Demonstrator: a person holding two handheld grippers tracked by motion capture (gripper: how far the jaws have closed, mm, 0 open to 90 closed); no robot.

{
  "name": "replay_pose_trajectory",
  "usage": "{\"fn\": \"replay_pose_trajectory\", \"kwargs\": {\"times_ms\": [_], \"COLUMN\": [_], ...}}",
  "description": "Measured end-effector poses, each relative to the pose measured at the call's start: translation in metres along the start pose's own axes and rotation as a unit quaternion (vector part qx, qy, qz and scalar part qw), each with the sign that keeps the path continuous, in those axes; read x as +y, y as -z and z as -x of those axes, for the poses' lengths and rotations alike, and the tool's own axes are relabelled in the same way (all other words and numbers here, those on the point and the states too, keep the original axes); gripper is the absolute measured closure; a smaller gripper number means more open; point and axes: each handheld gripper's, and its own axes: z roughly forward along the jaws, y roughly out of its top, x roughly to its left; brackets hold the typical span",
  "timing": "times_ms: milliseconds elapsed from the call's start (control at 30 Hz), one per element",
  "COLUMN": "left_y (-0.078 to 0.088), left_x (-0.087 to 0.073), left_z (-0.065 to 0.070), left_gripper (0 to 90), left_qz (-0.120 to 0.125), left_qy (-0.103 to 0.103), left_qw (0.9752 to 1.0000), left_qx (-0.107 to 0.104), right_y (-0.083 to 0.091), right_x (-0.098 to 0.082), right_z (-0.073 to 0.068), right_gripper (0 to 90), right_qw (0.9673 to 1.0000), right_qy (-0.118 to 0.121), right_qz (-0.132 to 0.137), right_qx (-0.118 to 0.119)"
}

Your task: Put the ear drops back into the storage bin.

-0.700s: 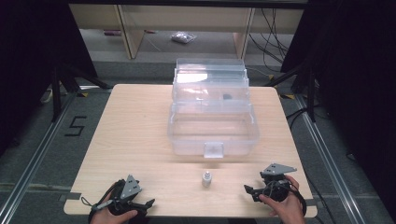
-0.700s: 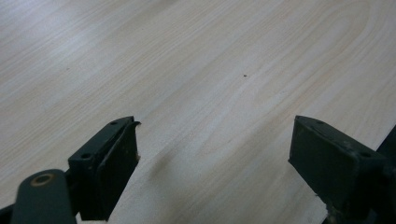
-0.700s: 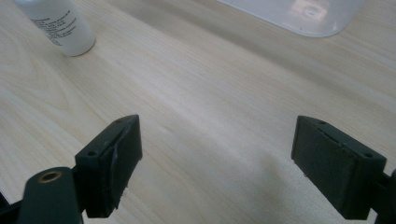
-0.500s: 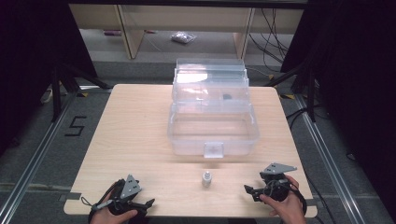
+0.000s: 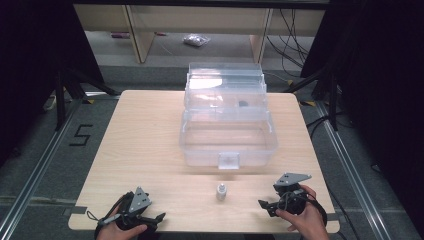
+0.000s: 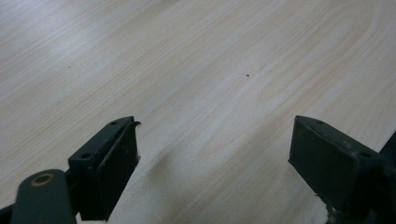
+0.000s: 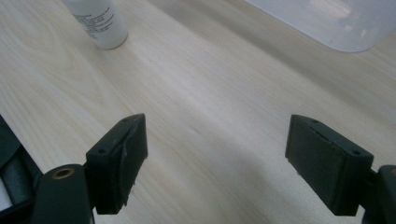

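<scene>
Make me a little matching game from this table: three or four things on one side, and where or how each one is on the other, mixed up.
Things:
1. small white bottle
2. clear plastic box
3. left gripper
4. right gripper

Places or states:
A. open, at the table's near right edge
B. upright between the two grippers
C. lid open, at the table's middle
D. open, at the table's near left edge

Pairs: 1-B, 2-C, 3-D, 4-A

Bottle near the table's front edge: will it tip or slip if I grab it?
The bottle stands upright, small and narrow, so a side nudge would probably tip it. It looks like light plastic. Its smooth round body may slip or roll.
</scene>
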Motion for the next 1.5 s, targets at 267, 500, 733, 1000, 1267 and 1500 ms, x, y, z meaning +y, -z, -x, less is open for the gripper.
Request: {"fn": "replay_pose_trajectory", "kwargs": {"times_ms": [267,500,733,1000,1267,1500], "left_y": [-0.001,0.000,0.000,0.000,0.001,0.002], "left_x": [0.000,0.000,0.000,0.000,0.000,0.000], "left_z": [-0.001,-0.001,0.000,0.000,0.000,-0.001], "left_gripper": [14.9,14.9,14.9,14.9,14.9,14.9], "left_qz": [-0.003,-0.003,-0.001,-0.002,-0.006,-0.007], "left_qy": [-0.001,0.000,0.000,-0.003,-0.009,-0.007], "left_qw": [1.0000,1.0000,1.0000,1.0000,0.9999,0.9999], "left_qx": [0.005,0.006,0.005,0.005,0.004,0.005], "right_y": [0.005,0.003,-0.003,-0.008,-0.010,-0.021], "right_x": [0.009,0.023,0.039,0.052,0.062,0.079], "right_z": [-0.007,-0.013,-0.026,-0.035,-0.045,-0.059], "right_gripper": [22.4,23.0,23.7,24.0,24.3,26.1], "right_qw": [0.9996,0.9969,0.9941,0.9890,0.9860,0.9804], "right_qy": [0.012,0.066,0.084,0.125,0.139,0.166], "right_qz": [-0.024,-0.042,-0.067,-0.077,-0.088,-0.100], "right_qx": [-0.007,-0.002,0.006,0.019,0.024,0.036]}}
